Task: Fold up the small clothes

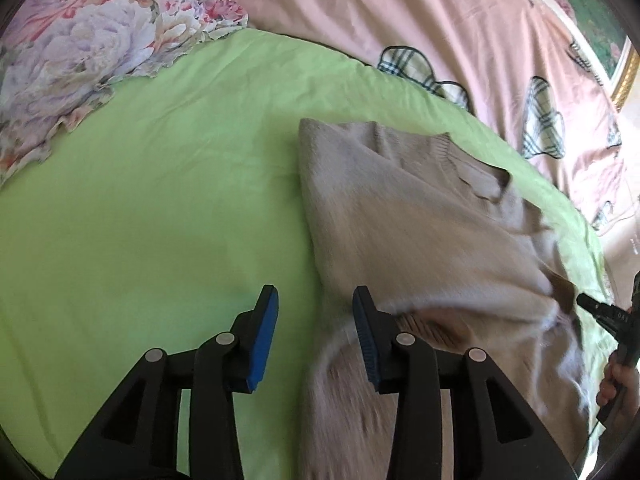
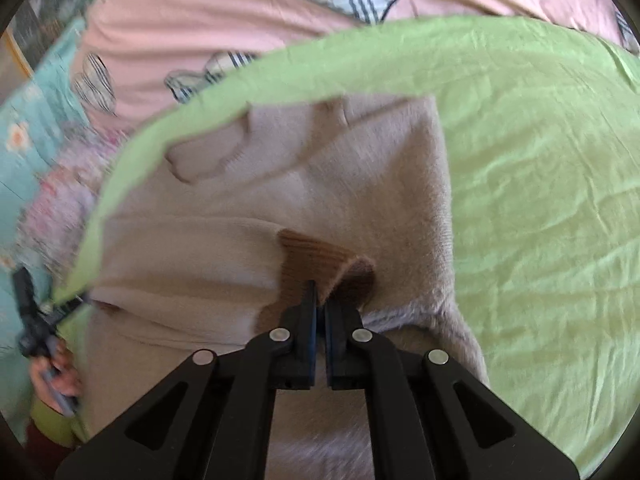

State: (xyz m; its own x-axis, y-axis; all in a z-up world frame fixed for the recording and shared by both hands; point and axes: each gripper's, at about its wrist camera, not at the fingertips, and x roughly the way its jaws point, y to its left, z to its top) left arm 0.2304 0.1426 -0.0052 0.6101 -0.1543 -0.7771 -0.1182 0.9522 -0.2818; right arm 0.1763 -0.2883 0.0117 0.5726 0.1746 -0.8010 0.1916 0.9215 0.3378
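A small beige knit sweater (image 1: 408, 216) lies partly folded on a green sheet (image 1: 160, 208). My left gripper (image 1: 316, 312) is open and empty at the sweater's left edge, its right finger just over the fabric. My right gripper (image 2: 320, 300) is shut on the sweater's brown ribbed hem (image 2: 320, 256) and holds it lifted over the beige body (image 2: 320, 168). The right gripper also shows at the right edge of the left wrist view (image 1: 600, 308), pinching the fabric.
A pink duvet (image 1: 420, 20) with plaid patches lies behind the green sheet. A floral cloth (image 1: 80, 48) sits at the far left. A gold-framed picture (image 1: 616, 40) is at the far right. The green sheet (image 2: 540, 160) extends right of the sweater.
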